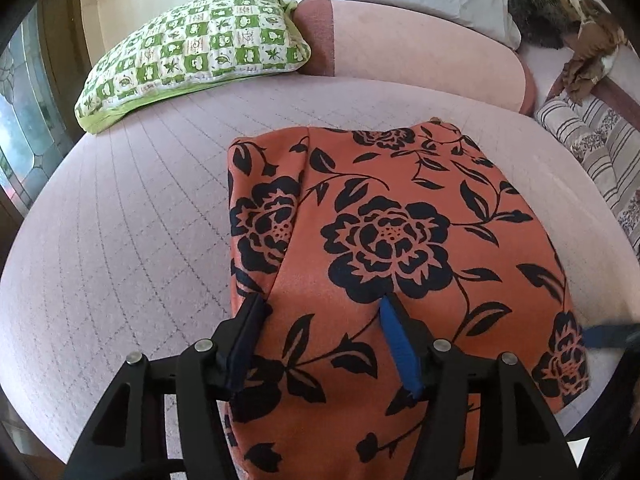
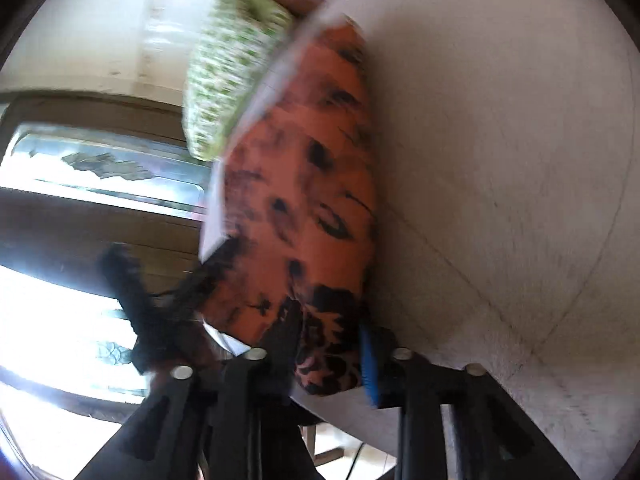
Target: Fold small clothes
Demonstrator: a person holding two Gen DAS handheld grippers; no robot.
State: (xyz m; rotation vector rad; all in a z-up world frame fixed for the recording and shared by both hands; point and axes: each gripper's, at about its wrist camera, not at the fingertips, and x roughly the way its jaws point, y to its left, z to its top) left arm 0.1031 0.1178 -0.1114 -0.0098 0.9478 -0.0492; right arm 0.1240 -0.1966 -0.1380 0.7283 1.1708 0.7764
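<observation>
- Two fisheye views show one orange garment with a black flower print, folded and lying on a pale pink quilted bed.
- Left wrist view: the left tongs hover over the near part of the garment, jaws apart, with cloth showing in the gap but not pinched.
- A green-and-white checked pillow sits at the far left of the bed, well apart from the garment.
- At the right edge, a blurred blue fingertip of the right tongs lies beside the garment's corner.
- Right wrist view, blurred and tilted: the right tongs stand apart around the garment's near corner; whether the pads press it is unclear.
</observation>
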